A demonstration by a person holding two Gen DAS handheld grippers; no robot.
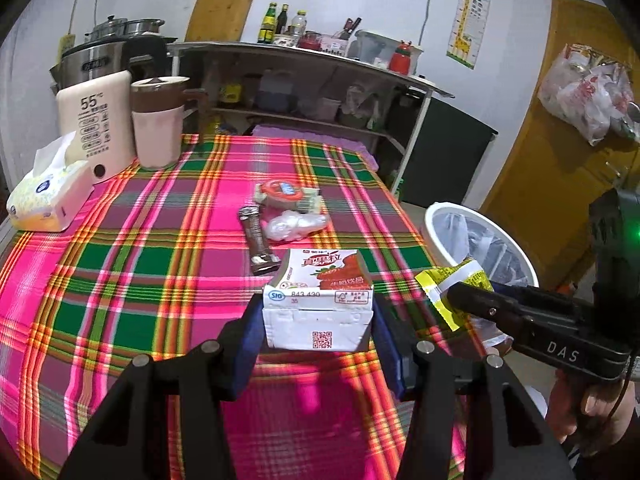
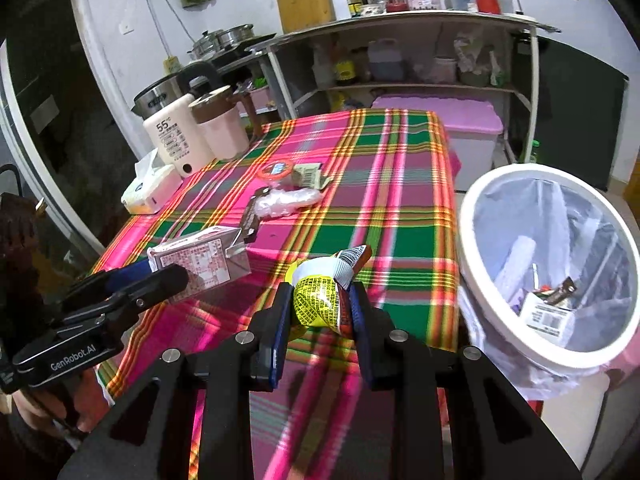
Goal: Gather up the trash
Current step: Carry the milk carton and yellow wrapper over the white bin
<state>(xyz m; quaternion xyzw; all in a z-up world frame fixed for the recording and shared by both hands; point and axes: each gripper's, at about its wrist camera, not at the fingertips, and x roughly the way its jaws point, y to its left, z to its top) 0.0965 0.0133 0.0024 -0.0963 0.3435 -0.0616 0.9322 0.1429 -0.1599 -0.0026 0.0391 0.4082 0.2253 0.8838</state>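
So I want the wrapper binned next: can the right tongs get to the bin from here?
Probably yes. The right tongs hold the yellow wrapper, and the open bin sits just beside them with nothing between.

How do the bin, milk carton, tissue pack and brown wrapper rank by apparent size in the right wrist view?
1. Bin, largest, though it is near the camera.
2. Milk carton.
3. Tissue pack, close to the carton and farther off, so unsure.
4. Brown wrapper, smallest.

Woven plaid cloth tablecloth [image 1: 160, 264]; glossy paper carton [image 1: 320, 300]; steel kettle [image 1: 94, 60].
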